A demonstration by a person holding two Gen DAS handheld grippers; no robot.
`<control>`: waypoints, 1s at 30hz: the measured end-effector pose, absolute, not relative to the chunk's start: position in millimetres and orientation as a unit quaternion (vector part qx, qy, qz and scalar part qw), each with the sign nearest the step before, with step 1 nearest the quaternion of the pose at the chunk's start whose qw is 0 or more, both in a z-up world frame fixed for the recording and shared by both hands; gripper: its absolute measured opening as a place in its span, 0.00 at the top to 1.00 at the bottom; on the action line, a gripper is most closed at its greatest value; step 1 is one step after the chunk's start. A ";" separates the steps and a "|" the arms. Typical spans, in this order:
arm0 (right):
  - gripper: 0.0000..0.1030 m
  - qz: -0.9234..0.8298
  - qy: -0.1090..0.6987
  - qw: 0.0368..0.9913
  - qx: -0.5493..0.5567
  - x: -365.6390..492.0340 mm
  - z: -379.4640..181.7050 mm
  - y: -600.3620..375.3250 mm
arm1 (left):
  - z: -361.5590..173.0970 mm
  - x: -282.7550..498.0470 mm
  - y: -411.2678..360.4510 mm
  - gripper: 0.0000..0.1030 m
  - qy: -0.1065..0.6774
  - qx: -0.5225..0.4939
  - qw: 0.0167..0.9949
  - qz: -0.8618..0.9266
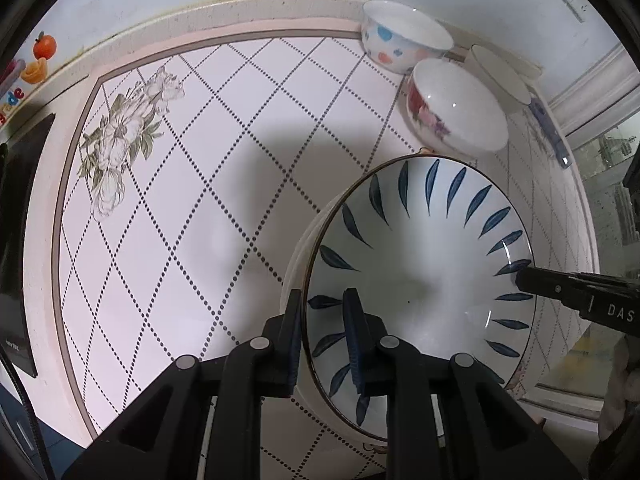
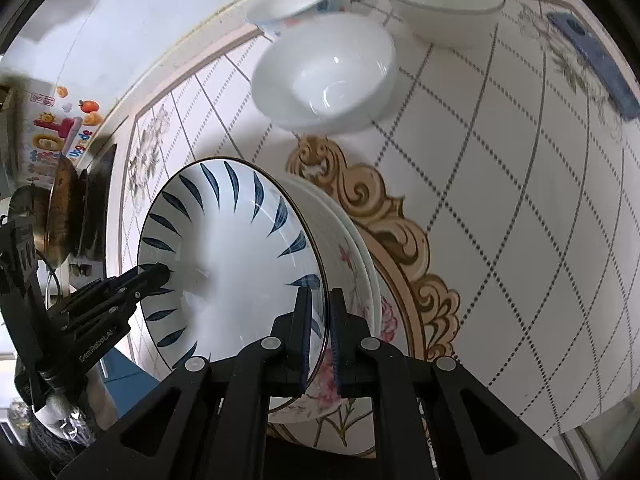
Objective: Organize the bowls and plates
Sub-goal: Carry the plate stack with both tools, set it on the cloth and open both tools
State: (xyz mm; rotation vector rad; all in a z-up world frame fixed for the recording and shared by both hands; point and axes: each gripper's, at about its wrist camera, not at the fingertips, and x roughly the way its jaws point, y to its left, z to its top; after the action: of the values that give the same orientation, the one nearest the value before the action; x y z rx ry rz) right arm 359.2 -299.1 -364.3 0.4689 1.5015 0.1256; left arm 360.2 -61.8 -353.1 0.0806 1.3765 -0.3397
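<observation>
Blue-leaf plate [image 1: 420, 280] gripped by rim both sides: left gripper [image 1: 326, 334] and right gripper [image 2: 319, 338] clamped on it. Plate over floral plates [image 2: 360, 280], bowls [image 2: 324, 72] beyond. Step: stacking. Next, likely: lower level, release together.
</observation>
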 end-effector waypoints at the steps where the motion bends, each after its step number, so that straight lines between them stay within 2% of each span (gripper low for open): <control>1: 0.90 0.058 0.676 0.704 0.210 357.4 -366.7 -299.0 | -355.3 359.5 -61.9 0.83 0.633 0.038 0.758 -0.154; 24: 0.90 0.070 0.682 0.697 0.211 352.6 -379.5 -307.1 | -374.0 358.4 -67.6 0.82 0.642 0.017 0.757 -0.118; 30: 0.87 0.081 0.685 0.690 0.218 355.4 -377.8 -312.2 | -375.7 357.3 -68.4 0.82 0.637 0.017 0.764 -0.103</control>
State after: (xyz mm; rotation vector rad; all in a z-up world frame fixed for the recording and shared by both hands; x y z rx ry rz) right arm 355.4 -312.2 -377.8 0.4885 1.5320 0.1804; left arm 357.3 -68.4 -375.7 0.0363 1.3850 -0.2243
